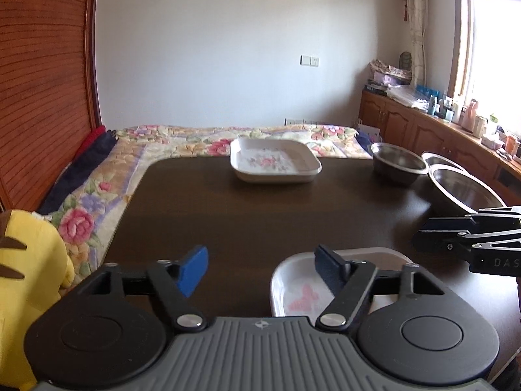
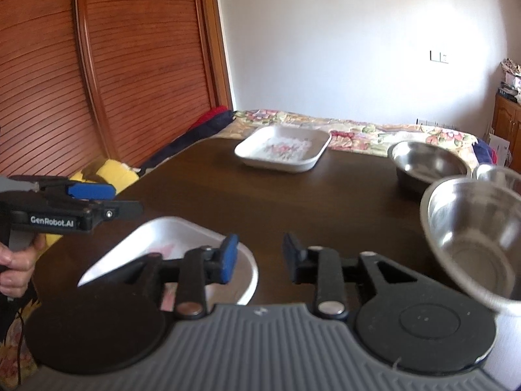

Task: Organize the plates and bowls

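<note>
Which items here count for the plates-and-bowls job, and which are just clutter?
Job items:
- near white plate
- far floral plate
- small steel bowl
- large steel bowl
- third steel bowl, mostly hidden
- left tool and right tool, both open, empty

Clutter:
- yellow plush toy
- floral bedspread
- countertop bottles and boxes
</note>
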The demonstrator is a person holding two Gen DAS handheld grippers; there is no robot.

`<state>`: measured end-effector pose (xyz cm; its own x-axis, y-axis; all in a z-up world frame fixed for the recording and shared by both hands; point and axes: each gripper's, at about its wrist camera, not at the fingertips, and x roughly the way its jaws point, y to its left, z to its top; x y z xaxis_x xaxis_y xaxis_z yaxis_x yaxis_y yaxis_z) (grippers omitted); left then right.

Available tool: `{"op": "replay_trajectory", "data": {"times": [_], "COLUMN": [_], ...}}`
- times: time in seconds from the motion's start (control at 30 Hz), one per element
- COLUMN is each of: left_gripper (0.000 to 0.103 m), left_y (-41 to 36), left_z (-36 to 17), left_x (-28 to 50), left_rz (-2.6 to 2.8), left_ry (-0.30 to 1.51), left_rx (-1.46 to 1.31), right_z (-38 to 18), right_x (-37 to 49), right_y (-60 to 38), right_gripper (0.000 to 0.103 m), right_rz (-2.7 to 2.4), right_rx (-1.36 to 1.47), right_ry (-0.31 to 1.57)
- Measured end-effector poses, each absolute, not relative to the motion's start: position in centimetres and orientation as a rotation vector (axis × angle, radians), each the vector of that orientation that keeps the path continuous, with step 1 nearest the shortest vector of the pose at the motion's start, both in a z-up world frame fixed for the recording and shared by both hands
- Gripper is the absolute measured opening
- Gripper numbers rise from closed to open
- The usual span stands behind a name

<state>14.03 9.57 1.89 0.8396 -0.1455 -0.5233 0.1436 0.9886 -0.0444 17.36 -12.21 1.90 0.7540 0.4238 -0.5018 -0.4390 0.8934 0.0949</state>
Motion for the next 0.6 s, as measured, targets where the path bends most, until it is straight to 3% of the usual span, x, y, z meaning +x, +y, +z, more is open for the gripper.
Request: {"op": "replay_trajectory", "data": {"times": [0.1, 0.6], "left_gripper": [0.089, 0.09], "left_y": [9.8, 11.1], "left_z": [2.7, 4.5], "left_x": [15.4, 21.9], "left_rz": [-0.151, -0.176], "left_ry": [0.524, 0.472], "left_rx": [-0.001, 0.027], "right_z": [3.0, 4.9], "right_x": [18.8, 26.9], "right_y": [-12.3, -11.0], "right_gripper": [0.051, 0.052], "right_rz": [0.463, 0.425], "right_rx": [-0.041, -0.038], "right_ry": [0.527, 0.565]}}
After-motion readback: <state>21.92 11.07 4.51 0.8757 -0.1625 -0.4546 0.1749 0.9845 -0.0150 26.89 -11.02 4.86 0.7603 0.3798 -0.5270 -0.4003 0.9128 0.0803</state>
